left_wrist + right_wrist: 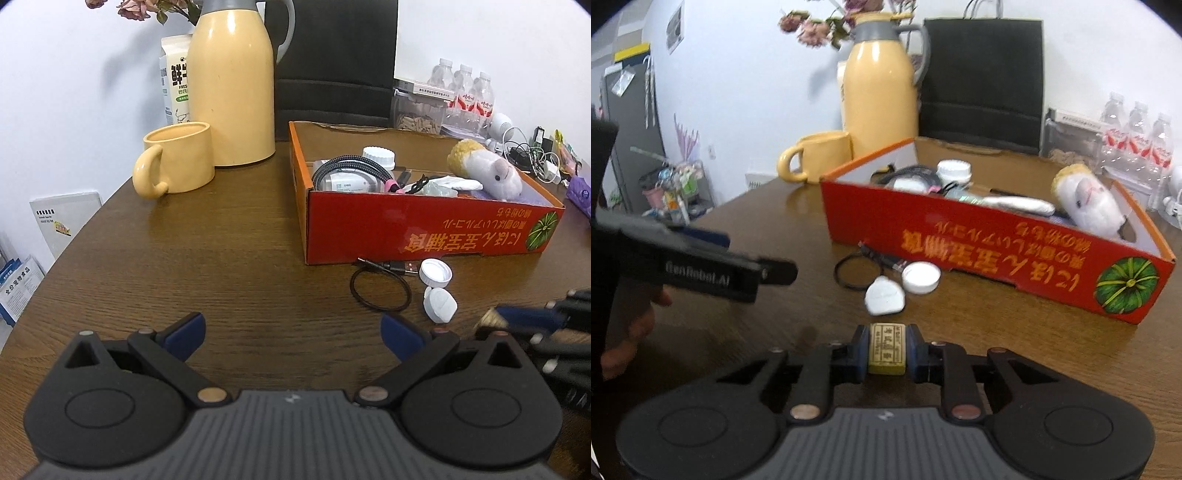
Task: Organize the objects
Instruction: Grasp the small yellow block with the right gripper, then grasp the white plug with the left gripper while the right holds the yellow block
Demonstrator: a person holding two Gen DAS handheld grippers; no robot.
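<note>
A red cardboard box [424, 236] [997, 254] sits on the wooden table and holds a plush toy [487, 170], a braided cable, a white jar and other small items. In front of it lie a black cable loop [380, 290], a white round cap [436, 272] [921, 277] and a white earbud-style case [440, 305] [884, 296]. My left gripper [293, 332] is open and empty over the bare table. My right gripper [887, 349] is shut on a small yellow labelled block [887, 349], just above the table near the white case.
A yellow mug [177, 162] and a tall yellow thermos [232, 85] stand at the back left. A black bag [332, 62], water bottles [469, 92] and tangled chargers [532, 155] are behind and right of the box. The left gripper [701, 266] shows at the left of the right wrist view.
</note>
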